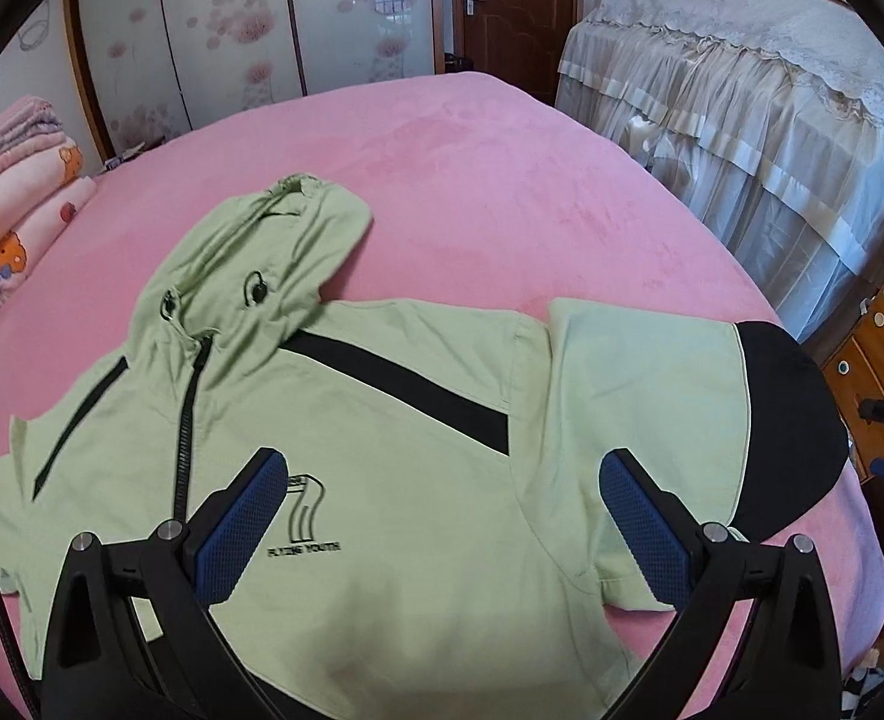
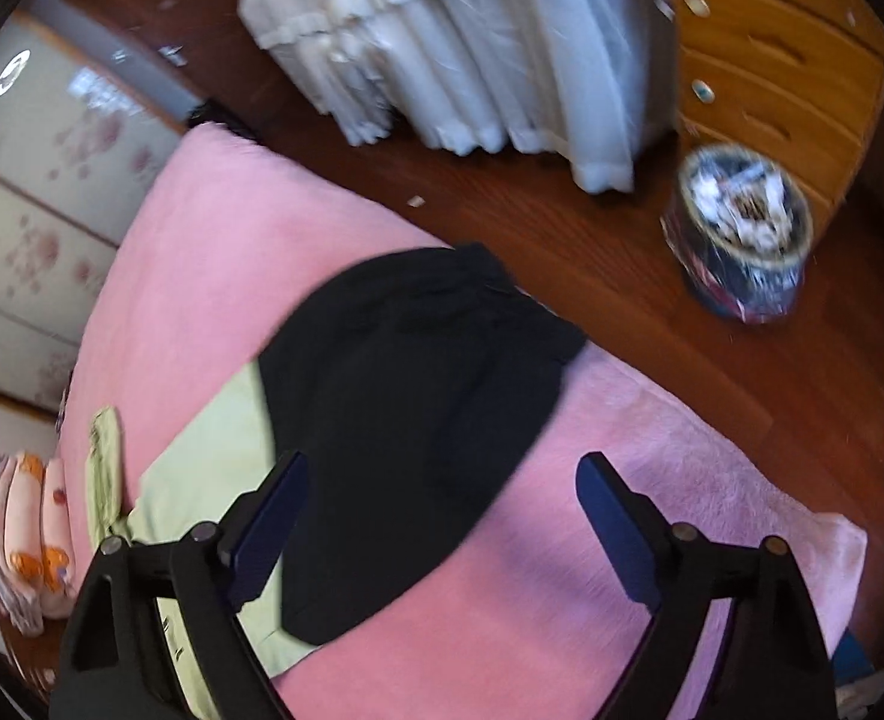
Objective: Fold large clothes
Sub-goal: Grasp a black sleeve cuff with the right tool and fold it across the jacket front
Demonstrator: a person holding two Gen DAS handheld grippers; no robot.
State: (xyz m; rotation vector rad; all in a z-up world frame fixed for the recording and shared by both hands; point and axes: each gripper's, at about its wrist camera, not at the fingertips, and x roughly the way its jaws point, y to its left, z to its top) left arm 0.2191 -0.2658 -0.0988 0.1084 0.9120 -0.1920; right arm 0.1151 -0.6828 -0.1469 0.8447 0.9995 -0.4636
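Hoodie (image 1: 382, 450) lies flat, front up, on the pink bed (image 1: 502, 180) — hood (image 1: 274, 252) at the far side, one sleeve spread out to the right, ending in a black cuff (image 1: 790, 420). Left tongs (image 1: 442, 516) are spread wide above the chest print, pinching nothing. Right tongs (image 2: 442, 516) are likewise spread; the right view is blurred, but the black cuff (image 2: 412, 408) lies beneath and just beyond them, no cloth between the blue pads (image 2: 268, 528).

Judged step: approach for the first sleeve fold. To do it well — bring the right tongs down on the cuff edge, catch both layers, then carry the sleeve leftward across the chest, low and taut. Left tongs should pin the shoulder seam so the body does not drag. Risk: the cuff lies near the bed's edge and could slide off.
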